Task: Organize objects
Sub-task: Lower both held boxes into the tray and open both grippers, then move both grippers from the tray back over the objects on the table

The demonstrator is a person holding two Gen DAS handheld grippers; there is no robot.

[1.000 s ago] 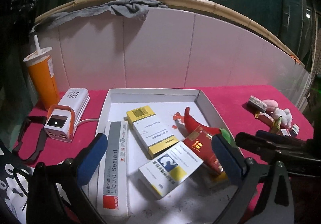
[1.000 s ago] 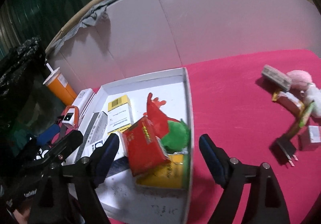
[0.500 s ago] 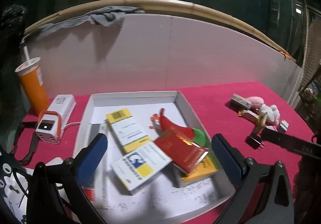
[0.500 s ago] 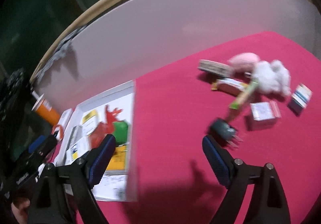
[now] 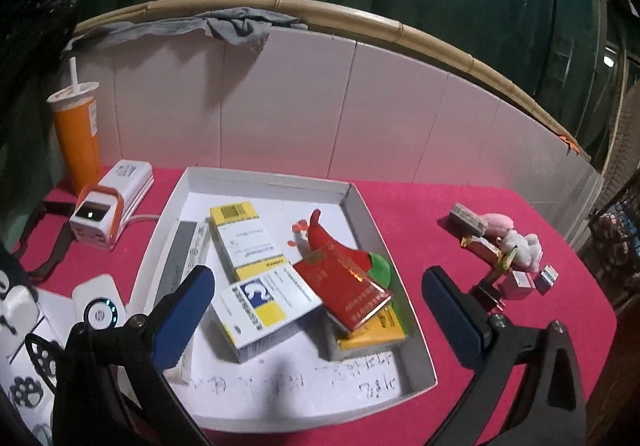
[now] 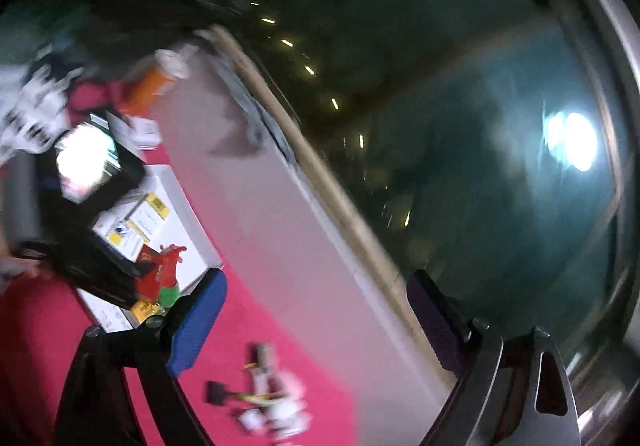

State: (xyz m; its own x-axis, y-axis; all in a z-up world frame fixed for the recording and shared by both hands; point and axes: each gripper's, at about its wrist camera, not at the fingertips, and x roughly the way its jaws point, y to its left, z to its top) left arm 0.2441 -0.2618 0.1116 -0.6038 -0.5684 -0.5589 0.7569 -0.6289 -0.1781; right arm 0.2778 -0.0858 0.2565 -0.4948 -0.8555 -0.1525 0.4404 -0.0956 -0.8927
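Pink cloth (image 5: 420,214) under full tray (image 5: 362,206). Both grippers, left (image 5: 316,310) and right (image 6: 316,316), gape empty, right's jaws just widened; its blurred view risks misjudging the loose pile (image 5: 504,258).

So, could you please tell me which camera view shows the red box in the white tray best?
The left wrist view: the red box is sharp, lying tilted atop other packages in the white tray. The right wrist view shows it only small, blurred and partly hidden.
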